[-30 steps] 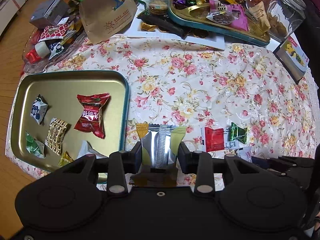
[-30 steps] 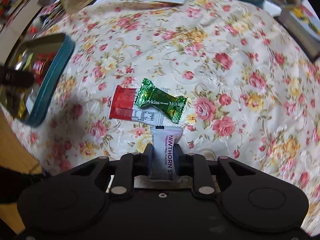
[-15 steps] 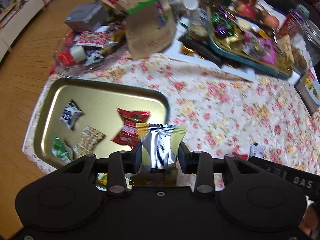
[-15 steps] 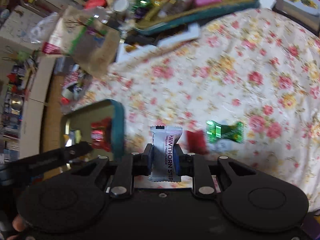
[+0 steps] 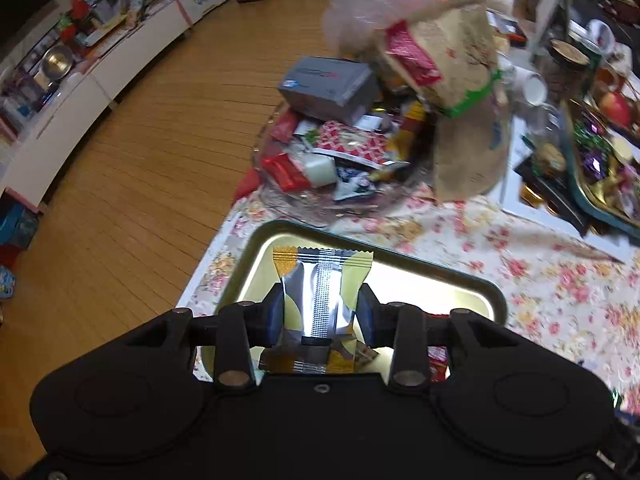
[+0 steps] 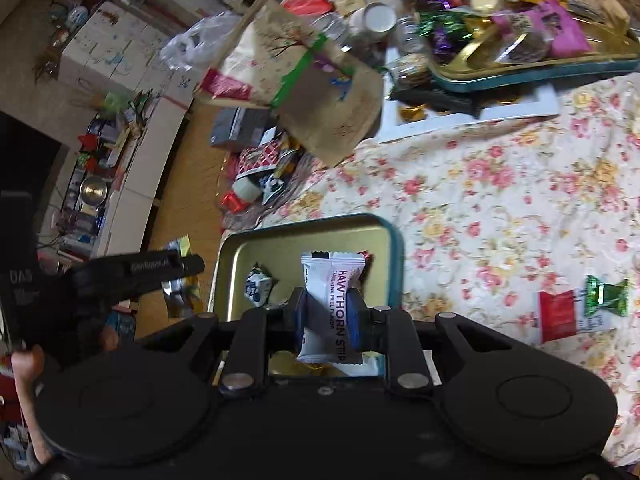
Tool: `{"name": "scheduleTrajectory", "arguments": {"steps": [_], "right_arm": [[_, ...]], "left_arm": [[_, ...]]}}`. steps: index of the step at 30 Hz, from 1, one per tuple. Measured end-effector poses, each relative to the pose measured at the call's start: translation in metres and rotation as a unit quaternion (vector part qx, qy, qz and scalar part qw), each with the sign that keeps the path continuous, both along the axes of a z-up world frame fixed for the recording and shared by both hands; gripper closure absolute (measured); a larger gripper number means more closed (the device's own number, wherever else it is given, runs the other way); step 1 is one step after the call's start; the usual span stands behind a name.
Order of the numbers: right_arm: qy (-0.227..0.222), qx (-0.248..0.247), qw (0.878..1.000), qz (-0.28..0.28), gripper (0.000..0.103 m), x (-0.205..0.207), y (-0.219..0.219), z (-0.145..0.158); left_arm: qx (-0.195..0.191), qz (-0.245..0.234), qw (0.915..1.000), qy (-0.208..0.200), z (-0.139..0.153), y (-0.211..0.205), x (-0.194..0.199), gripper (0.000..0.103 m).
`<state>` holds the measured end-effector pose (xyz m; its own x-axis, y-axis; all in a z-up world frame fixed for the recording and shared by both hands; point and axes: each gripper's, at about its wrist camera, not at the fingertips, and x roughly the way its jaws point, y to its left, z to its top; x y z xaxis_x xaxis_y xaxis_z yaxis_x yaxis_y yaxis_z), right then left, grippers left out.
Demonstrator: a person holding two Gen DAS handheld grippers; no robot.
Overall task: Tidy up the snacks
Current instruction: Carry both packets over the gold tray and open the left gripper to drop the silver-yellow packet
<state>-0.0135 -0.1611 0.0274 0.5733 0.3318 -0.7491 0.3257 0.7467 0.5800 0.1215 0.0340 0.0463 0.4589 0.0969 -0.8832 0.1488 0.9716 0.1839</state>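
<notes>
Both packets look light, crinkly and slippery: the left gripper [image 5: 320, 316] pinches the silver-and-gold sachet [image 5: 320, 300] across its middle, the right gripper [image 6: 329, 314] is nearly closed on the white hawthorn strip [image 6: 330, 304], both above the gold tray [image 6: 240, 248] at the table's near-left.

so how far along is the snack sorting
Done: a blue-and-white candy already lies in the gold tray. In hand: left gripper holds a silver-and-yellow packet, right gripper a hawthorn strip, both over the tray. Left: a red packet and green candy on the tablecloth.
</notes>
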Motion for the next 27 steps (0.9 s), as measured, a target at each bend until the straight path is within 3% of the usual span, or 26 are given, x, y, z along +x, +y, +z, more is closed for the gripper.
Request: {"name": "scheduleTrajectory", "arguments": {"steps": [7,15,27], "right_arm": [[0.003,-0.003,1.000,0.024,0.080,0.016,0.034,-0.007],[0.005,-0.018,0.999,0.048,0.080,0.029,0.060,-0.013],[0.016,-0.016,0.999,0.049,0.080,0.040,0.072,-0.021]], "left_arm": [[0.000,0.022,0.9994,0.028,-0.026,0.025,0.018,0.057],[-0.010,0.010,0.9999,0.008,-0.026,0.036,0.022,0.053],[0.006,0.016,0.9995,0.026,-0.033,0.035,0.023,0.053]]}}
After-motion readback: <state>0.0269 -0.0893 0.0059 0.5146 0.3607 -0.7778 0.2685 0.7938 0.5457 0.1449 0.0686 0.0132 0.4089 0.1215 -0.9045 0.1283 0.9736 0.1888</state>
